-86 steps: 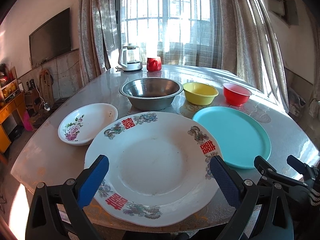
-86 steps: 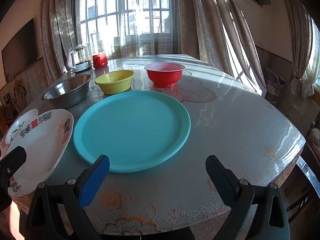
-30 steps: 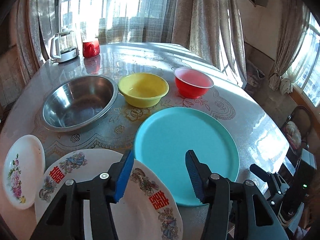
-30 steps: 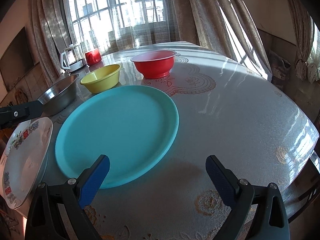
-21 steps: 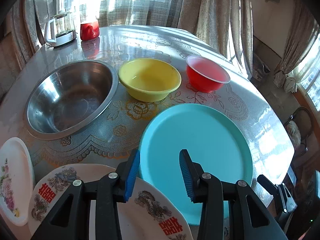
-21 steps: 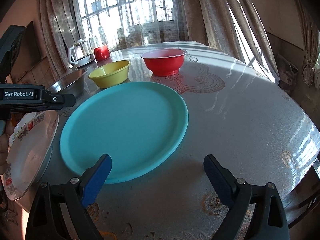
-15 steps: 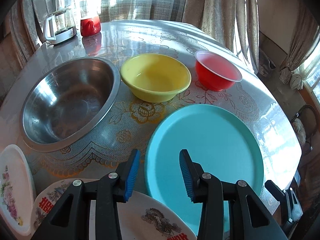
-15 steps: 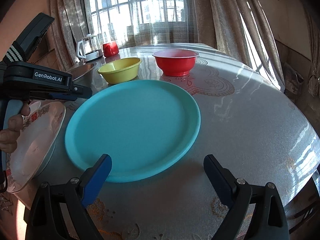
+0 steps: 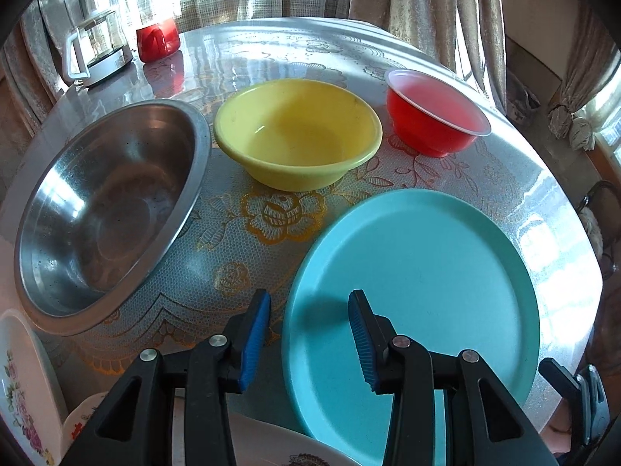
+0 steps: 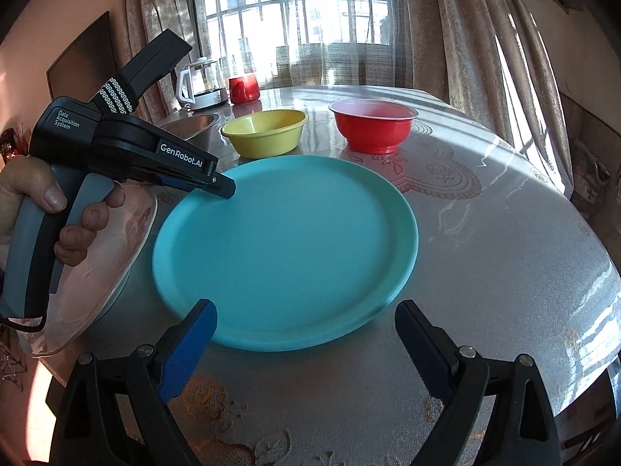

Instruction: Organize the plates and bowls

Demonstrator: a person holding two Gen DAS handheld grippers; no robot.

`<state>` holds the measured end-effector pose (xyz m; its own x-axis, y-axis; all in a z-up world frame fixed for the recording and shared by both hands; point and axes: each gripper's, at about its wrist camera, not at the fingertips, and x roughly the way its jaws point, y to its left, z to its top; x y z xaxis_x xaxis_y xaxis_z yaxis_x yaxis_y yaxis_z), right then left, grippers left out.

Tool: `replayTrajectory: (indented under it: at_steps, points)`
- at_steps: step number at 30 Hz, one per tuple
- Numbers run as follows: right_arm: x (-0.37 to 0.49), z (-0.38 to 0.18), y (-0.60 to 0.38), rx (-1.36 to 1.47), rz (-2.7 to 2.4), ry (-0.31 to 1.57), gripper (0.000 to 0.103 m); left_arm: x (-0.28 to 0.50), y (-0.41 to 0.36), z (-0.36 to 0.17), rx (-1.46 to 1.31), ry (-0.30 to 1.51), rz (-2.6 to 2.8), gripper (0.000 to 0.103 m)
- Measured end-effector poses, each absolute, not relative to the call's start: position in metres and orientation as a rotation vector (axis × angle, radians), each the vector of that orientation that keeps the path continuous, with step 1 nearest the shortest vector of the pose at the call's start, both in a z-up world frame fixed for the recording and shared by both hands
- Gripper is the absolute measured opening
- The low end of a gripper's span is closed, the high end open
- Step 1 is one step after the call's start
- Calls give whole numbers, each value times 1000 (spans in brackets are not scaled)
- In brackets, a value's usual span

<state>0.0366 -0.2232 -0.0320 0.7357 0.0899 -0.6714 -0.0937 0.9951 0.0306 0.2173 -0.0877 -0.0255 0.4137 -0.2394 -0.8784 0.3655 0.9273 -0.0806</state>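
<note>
Since the earlier frame the left gripper (image 9: 308, 328) has narrowed its jaws and now straddles, without pinching, the left rim of the turquoise plate (image 9: 423, 283) on the table (image 10: 504, 233). The right gripper (image 10: 306, 343) stays spread wide, holding nothing. Only the right view shows the hand (image 10: 46, 209).

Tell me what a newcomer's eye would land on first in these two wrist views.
First the big turquoise plate, flat on the table near its front edge, with the left gripper astride its left rim, jaws part open and not gripping. Behind it runs a row of bowls: steel bowl on the left, yellow bowl in the middle, red bowl on the right. The right gripper hangs open at the plate's near edge.
</note>
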Motion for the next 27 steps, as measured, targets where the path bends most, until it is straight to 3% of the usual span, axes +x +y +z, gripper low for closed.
replayTrajectory:
  at_steps: [7,8,10,13,27]
  points:
    - [45,-34,-225,-24,82,753,91,209,-102,-25,161,1064,-388,43]
    - [44,-33,-228,-27,72,750,89,209,-103,-25,160,1062,-385,42]
    - [46,-34,-234,-48,18,745,71,207,-107,-25,167,1055,-378,43]
    - [52,-33,-247,-22,-1,759,66,207,-112,-24,160,1060,-380,42]
    - [80,-31,-286,13,-114,749,52,203,-132,-22,106,1075,-326,42]
